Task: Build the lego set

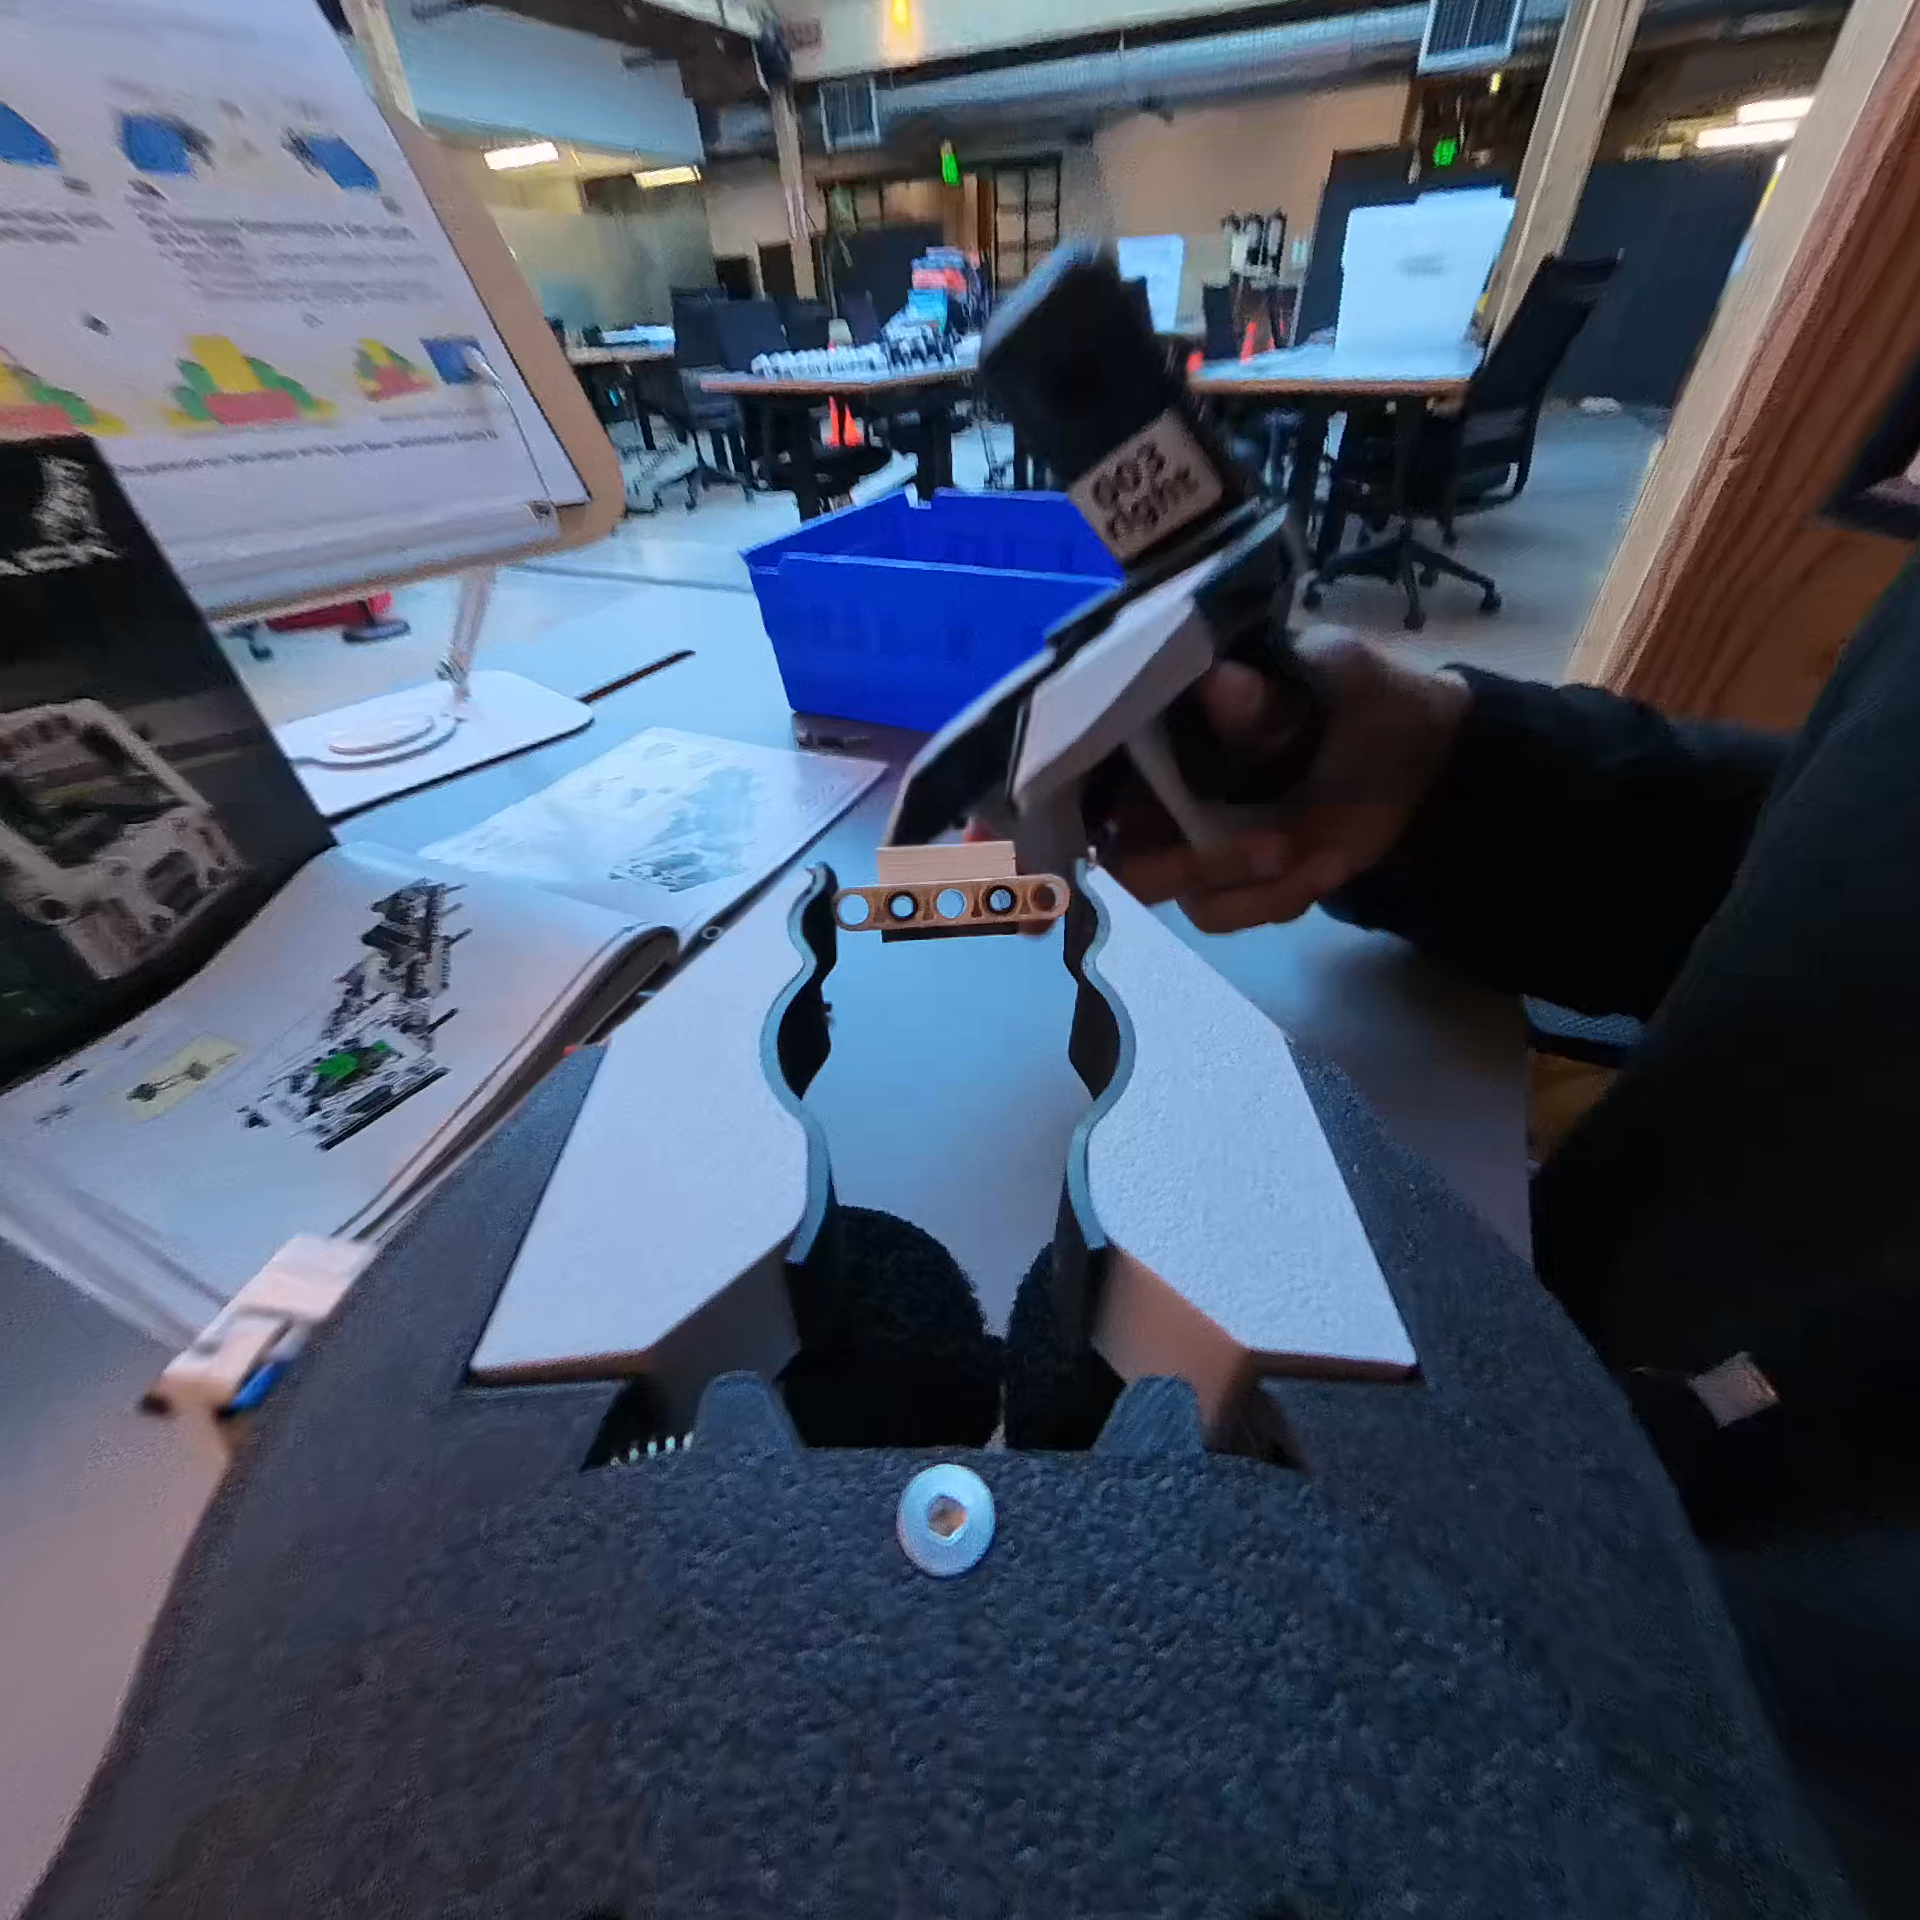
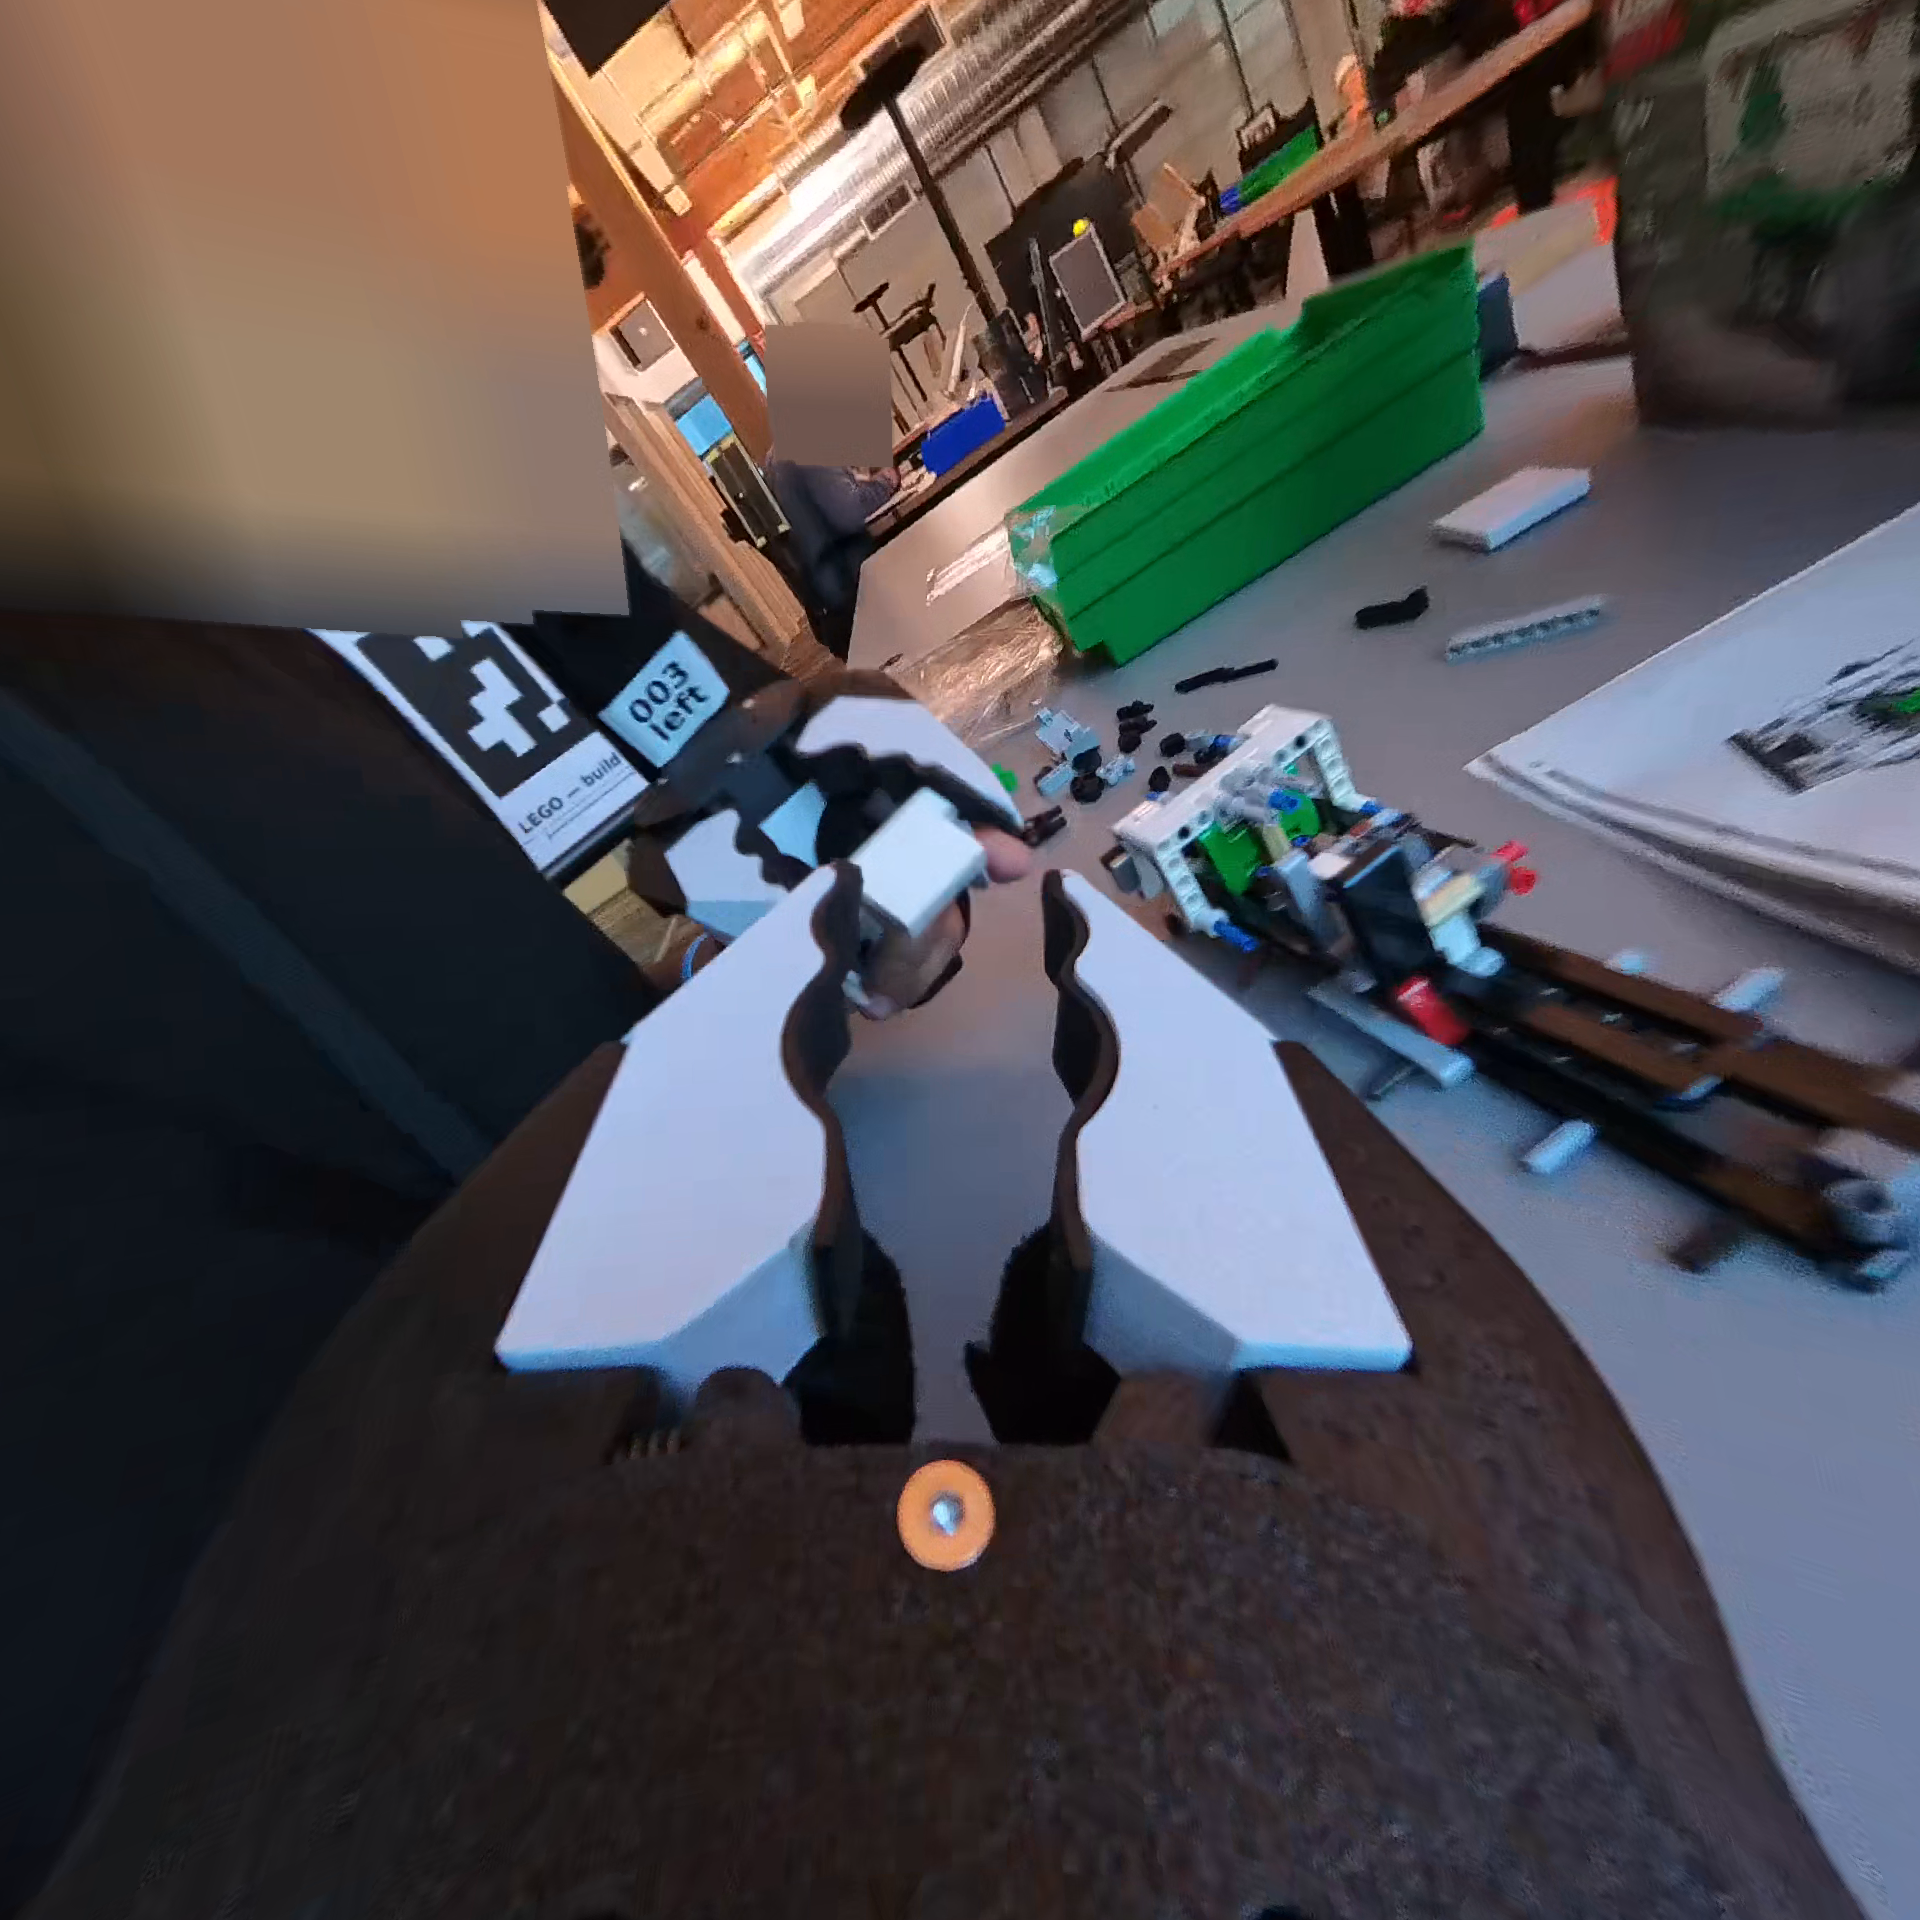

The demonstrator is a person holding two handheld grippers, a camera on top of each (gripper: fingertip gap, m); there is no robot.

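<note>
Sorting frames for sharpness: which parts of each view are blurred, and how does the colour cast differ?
Left wrist view: cool bluish cast, held beam sharp, right gripper and booklet motion-blurred. Right wrist view: warm orange cast, green bin and model smeared.

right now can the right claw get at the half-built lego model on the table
Probably yes: the right claw is open and empty, and the half-built lego model lies just ahead to its right on the table, with nothing between them.
</note>
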